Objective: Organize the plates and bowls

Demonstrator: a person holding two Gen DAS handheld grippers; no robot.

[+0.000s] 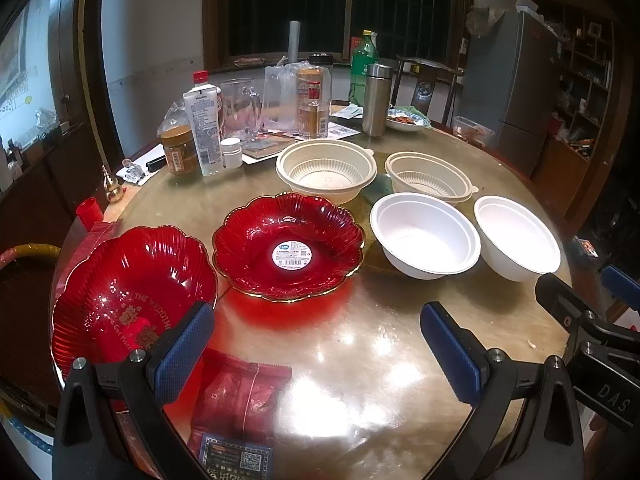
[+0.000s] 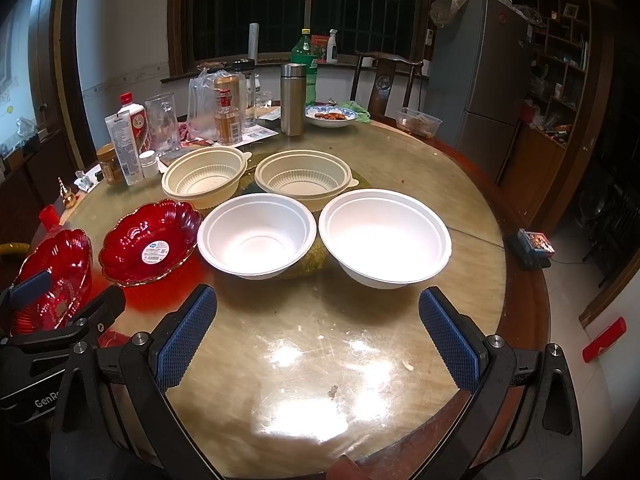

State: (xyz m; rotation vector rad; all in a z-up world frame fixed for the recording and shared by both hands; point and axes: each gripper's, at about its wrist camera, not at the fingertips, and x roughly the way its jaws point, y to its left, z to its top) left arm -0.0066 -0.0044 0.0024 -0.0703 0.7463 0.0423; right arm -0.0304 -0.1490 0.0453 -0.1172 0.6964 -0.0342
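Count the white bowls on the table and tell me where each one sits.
2. One white bowl sits right of the stickered red plate; the other white bowl sits right of it, nearer the table's edge. Both are in front of the beige bowls. None looks hidden.

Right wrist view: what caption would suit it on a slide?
Open right gripper hovers over a table holding two white bowls, two beige bowls and two red plates.
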